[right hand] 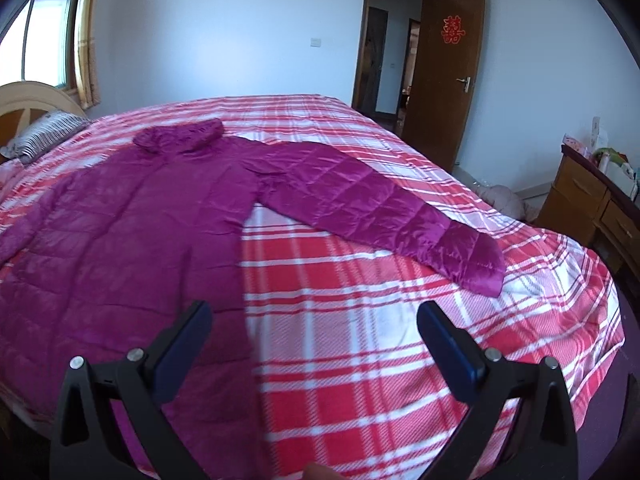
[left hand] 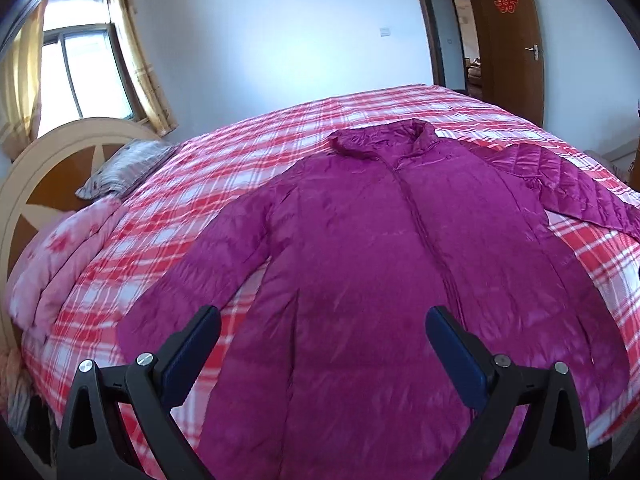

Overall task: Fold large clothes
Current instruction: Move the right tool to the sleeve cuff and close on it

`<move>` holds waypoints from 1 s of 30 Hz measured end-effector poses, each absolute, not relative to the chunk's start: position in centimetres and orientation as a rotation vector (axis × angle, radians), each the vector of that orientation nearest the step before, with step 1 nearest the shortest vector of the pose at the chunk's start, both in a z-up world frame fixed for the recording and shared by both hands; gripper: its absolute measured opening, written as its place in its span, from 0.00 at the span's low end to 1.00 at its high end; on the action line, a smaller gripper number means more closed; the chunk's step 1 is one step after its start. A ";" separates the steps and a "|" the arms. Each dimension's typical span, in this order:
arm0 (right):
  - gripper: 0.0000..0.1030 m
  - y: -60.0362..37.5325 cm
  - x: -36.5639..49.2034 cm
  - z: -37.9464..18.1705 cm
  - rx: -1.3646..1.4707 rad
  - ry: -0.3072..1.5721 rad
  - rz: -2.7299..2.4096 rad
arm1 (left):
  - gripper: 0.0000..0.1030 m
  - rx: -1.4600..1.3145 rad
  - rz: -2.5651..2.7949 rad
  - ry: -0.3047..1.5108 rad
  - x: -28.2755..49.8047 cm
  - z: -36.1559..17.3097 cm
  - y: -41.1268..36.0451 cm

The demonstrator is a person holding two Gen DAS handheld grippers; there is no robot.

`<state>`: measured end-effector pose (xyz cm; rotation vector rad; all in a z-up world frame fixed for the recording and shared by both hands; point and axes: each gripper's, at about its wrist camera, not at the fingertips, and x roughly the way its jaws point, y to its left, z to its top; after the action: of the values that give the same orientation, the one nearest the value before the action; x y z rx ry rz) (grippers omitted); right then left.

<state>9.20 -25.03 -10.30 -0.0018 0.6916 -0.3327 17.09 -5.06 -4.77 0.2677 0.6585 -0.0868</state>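
Across the bed (left hand: 280,128), under its red-and-white plaid cover, a magenta quilted down jacket (left hand: 380,260) lies face up, front closed, collar toward twelve o'clock and hem nearest the cameras — flattened out, by the look of it, so the folds can start from a clean shape. Its right-hand sleeve (right hand: 380,208) stretches away toward three o'clock in the right wrist view, well clear of the body; the other sleeve (left hand: 192,280) slants toward seven o'clock in the left wrist view.

At ten o'clock a striped pillow (left hand: 128,168) leans by the headboard (left hand: 24,184). On the open brown door (right hand: 448,92) hangs a red paper double-happiness character (right hand: 453,29); no other writing is legible.

Left tongs (left hand: 322,334) hover released over the jacket's lower body, grasping nothing. Right tongs (right hand: 314,328) are likewise spread and empty, above the jacket's side edge and bare cover — probably poised to take the hem.
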 end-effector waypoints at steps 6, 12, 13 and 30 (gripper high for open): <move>1.00 -28.9 11.0 -11.4 -0.049 0.660 -0.415 | 0.99 0.255 -0.115 0.651 21.4 -7.3 -7.0; 0.94 -33.5 12.9 -12.3 -0.046 0.678 -0.518 | 0.99 0.259 -0.081 0.685 25.4 -9.5 -7.6; 0.93 -34.1 13.0 -12.4 -0.045 0.678 -0.531 | 0.99 0.266 -0.071 0.692 26.0 -9.9 -7.6; 0.75 -43.3 15.5 -14.6 0.212 0.791 -0.677 | 0.99 0.268 -0.013 0.719 27.9 -13.7 -6.2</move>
<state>15.51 -43.32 -14.56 0.2116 0.7908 -0.6770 27.93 -6.23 -13.68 0.2685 0.7192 -0.0131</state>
